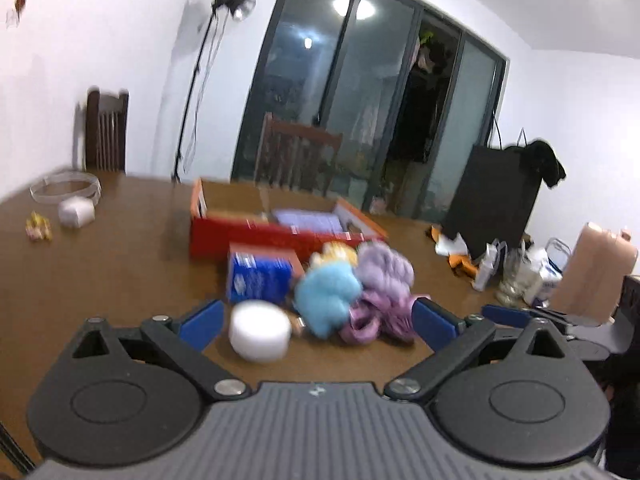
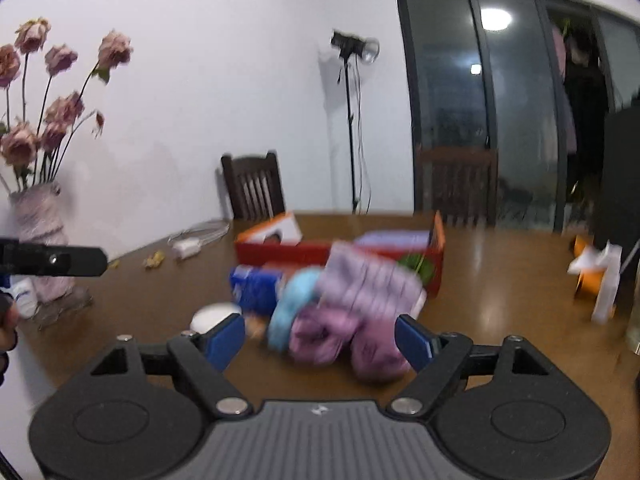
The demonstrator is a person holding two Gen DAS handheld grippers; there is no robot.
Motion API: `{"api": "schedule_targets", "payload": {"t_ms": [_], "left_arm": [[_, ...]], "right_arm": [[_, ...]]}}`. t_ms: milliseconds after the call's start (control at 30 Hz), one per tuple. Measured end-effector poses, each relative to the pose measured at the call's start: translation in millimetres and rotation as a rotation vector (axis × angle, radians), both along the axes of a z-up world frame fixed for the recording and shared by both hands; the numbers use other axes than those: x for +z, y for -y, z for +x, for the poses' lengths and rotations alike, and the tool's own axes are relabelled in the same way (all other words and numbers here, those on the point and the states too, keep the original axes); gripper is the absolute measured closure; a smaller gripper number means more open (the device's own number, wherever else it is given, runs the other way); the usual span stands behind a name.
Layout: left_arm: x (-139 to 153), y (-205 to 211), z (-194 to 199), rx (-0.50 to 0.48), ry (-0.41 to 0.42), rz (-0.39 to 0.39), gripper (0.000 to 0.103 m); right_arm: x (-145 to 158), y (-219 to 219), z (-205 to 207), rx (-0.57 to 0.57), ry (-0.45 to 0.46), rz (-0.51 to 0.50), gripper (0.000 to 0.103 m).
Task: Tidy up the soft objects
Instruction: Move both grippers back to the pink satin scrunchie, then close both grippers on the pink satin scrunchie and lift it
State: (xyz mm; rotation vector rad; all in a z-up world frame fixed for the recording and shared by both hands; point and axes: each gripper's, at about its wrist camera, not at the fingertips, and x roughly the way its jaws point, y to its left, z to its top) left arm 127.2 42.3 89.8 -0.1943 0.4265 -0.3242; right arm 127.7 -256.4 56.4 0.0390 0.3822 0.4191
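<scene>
A heap of soft things lies on the brown table in front of a red cardboard box (image 1: 256, 236) (image 2: 296, 250): a light blue plush (image 1: 326, 294) (image 2: 290, 308), a yellow plush (image 1: 334, 254), a lilac fluffy piece (image 1: 386, 268) (image 2: 368, 284) and purple-pink pieces (image 1: 372, 316) (image 2: 320, 338). My left gripper (image 1: 318, 322) is open, fingers apart just short of the heap. My right gripper (image 2: 320, 338) is open, its fingers wide on either side of the purple-pink pieces. Both views are blurred.
A blue box (image 1: 260, 276) (image 2: 256, 288) and a white round object (image 1: 260, 334) (image 2: 212, 316) sit left of the heap. A vase of dried roses (image 2: 38, 240) stands at the left edge. A black panel (image 1: 496, 216), bags and chairs stand around the table.
</scene>
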Motion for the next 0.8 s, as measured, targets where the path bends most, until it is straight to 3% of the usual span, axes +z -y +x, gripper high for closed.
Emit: {"api": "schedule_targets", "payload": {"t_ms": [133,233,300,400,467,600,667,800], "left_arm": [[-7.6,18.7,14.4,0.030,-0.001,0.091,0.001],[-13.6,33.8,31.3,-0.003,0.002,0.113,0.002],[-18.0,46.1,43.3,-0.036,-0.007,0.126,0.009],[-34.0,70.0,63.3,-0.091,-0.059,0.174,0.027],[-45.8,81.2,77.9,-0.117,-0.111,0.179,0.034],[-62.1,90.4,101.9,-0.127,-0.168,0.157,0.035],[-65.3,90.7,110.2,-0.123,-0.181,0.149,0.035],[-65.3,83.1,115.0,-0.142,-0.202,0.126,0.035]], "right_arm": [[-9.4,0.4,1.4,-0.010,-0.018,0.006,0.021],[-12.3,8.6,14.1,-0.054,-0.028,0.067,0.022],[-16.4,12.1,27.5,-0.066,-0.056,0.095,0.022],[-26.8,16.8,45.9,-0.089,-0.096,0.096,0.029],[-33.1,20.1,61.6,-0.098,-0.124,0.102,0.035],[-45.4,25.0,94.8,-0.097,-0.180,0.129,0.051],[-51.4,25.9,109.2,-0.082,-0.204,0.136,0.075],[-50.1,32.7,111.6,0.060,-0.275,0.146,0.087]]}}
